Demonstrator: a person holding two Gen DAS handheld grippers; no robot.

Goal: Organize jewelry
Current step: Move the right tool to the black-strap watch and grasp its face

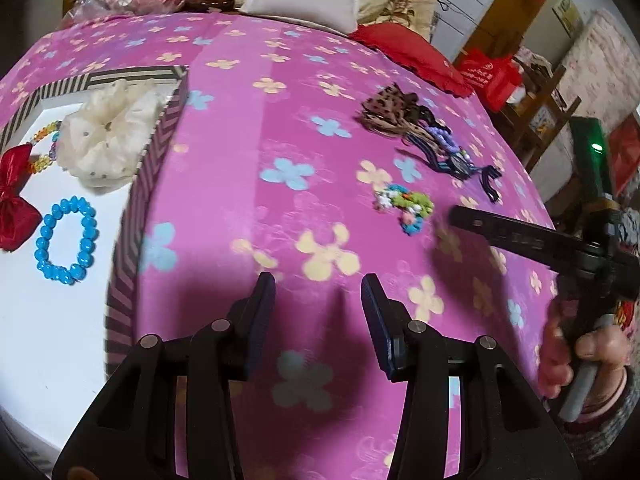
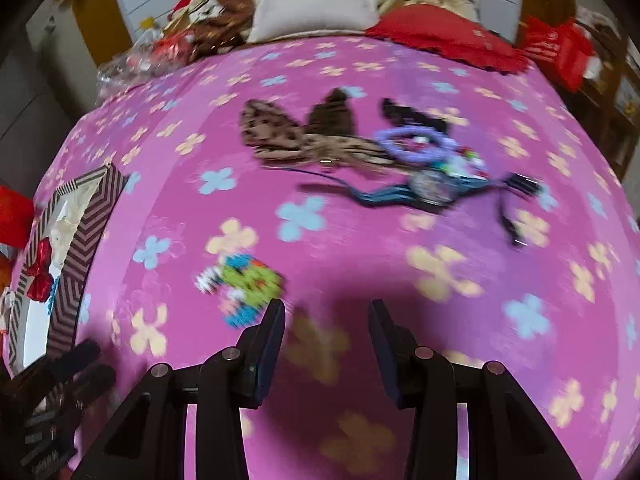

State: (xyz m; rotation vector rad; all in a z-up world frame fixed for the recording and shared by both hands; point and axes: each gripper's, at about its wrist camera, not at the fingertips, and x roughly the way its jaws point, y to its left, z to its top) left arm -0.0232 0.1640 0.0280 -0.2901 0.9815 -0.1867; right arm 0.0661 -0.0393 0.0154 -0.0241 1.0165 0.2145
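Observation:
A striped box (image 1: 160, 136) with a white floor lies at the left on the pink flowered bedspread. It holds a blue bead bracelet (image 1: 66, 240), a red bow (image 1: 14, 196), a cream scrunchie (image 1: 108, 132) and a coloured bead bracelet (image 1: 44, 136). On the spread lie a green-and-blue beaded piece (image 1: 408, 204) (image 2: 244, 284), a leopard-print bow (image 1: 390, 114) (image 2: 280, 136), a purple ring (image 2: 412, 140) and dark bands (image 2: 420, 192). My left gripper (image 1: 318, 286) is open and empty beside the box. My right gripper (image 2: 326, 314) is open and empty, just right of the beaded piece.
A beige pillow (image 2: 316, 0), a red cushion (image 2: 444, 46) and plastic bags (image 2: 160, 52) lie at the bed's far end. A red bag (image 1: 492, 74) and a wooden rack stand right of the bed. The box (image 2: 76, 248) shows at the left in the right wrist view.

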